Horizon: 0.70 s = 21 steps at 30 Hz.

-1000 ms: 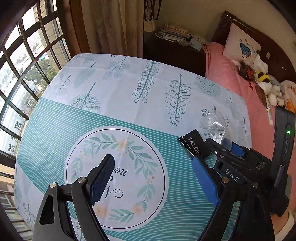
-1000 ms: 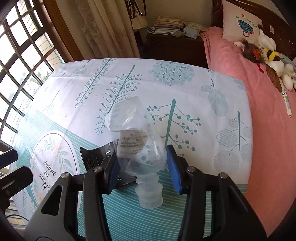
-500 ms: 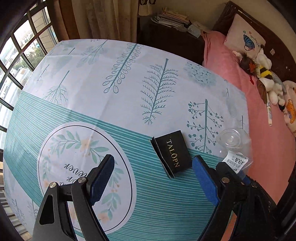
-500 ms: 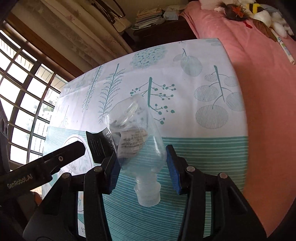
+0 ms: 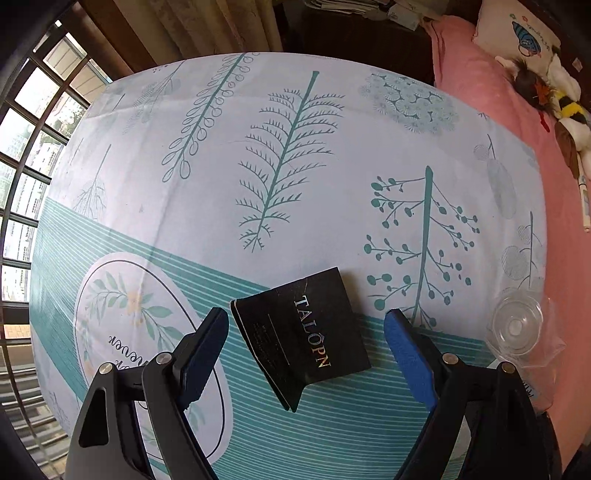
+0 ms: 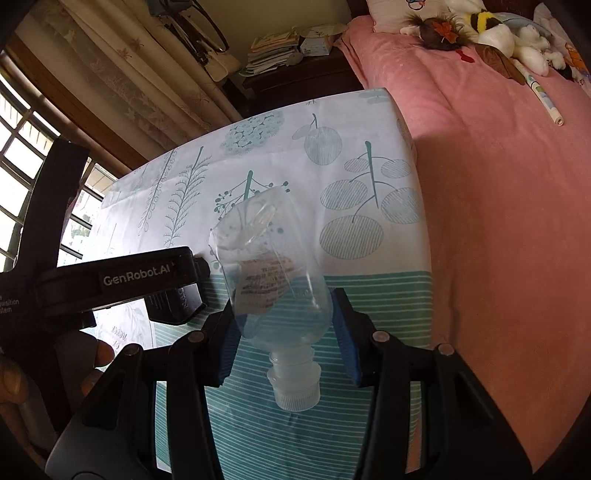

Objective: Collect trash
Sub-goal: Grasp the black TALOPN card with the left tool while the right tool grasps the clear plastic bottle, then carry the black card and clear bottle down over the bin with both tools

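Note:
A black cardboard box (image 5: 303, 332) with gold lettering lies on the leaf-print tablecloth (image 5: 295, 166). My left gripper (image 5: 306, 321) points straight down over it. Its jaws are closing, one on each side of the box, and the pads are clear of it. My right gripper (image 6: 284, 314) is shut on a crumpled clear plastic bottle (image 6: 277, 280), cap towards the camera, held above the table's right edge. The left wrist view shows that bottle (image 5: 517, 328) at the right. In the right wrist view the left gripper's body (image 6: 110, 280) covers most of the box (image 6: 173, 306).
A pink bed (image 6: 498, 184) runs along the table's right side, with plush toys (image 6: 480, 26) and a pen on it. A dark nightstand with stacked books (image 6: 280, 51) stands behind the table. A barred window (image 5: 22, 147) and curtains are at the left. A hand (image 6: 99, 354) holds the left gripper.
My left gripper moved across the table and sank, so the black box went from beside its right finger to between both. The right gripper rolled and shifted with the bottle in it.

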Tool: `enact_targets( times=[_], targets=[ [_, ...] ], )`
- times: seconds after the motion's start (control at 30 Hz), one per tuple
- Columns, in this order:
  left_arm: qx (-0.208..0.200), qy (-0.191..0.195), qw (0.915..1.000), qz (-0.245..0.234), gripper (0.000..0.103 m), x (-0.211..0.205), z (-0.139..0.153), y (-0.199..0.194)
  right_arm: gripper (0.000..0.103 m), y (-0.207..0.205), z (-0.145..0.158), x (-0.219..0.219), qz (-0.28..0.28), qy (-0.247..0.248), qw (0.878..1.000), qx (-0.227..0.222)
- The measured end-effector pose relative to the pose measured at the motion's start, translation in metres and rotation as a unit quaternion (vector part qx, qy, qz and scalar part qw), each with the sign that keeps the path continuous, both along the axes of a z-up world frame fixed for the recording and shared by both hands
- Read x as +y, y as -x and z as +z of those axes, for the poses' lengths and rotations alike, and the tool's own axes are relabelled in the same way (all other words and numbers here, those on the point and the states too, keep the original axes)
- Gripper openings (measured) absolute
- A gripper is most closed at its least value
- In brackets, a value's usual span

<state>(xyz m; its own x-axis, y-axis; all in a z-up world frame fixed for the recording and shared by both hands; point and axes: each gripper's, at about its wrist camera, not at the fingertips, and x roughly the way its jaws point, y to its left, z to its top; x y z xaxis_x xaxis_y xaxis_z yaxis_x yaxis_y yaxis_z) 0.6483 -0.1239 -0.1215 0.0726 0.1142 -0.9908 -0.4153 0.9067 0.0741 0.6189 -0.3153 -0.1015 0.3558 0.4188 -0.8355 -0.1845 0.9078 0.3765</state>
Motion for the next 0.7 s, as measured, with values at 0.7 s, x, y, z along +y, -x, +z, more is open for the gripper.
enact_targets(
  times=[0.7],
  targets=[
    [-0.042, 0.061, 0.9958, -0.053, 0.045, 0.017, 0.04, 0.072, 0.043, 0.051, 0.016, 0.01, 0.001, -0.005, 1.0, 0.0]
  ],
)
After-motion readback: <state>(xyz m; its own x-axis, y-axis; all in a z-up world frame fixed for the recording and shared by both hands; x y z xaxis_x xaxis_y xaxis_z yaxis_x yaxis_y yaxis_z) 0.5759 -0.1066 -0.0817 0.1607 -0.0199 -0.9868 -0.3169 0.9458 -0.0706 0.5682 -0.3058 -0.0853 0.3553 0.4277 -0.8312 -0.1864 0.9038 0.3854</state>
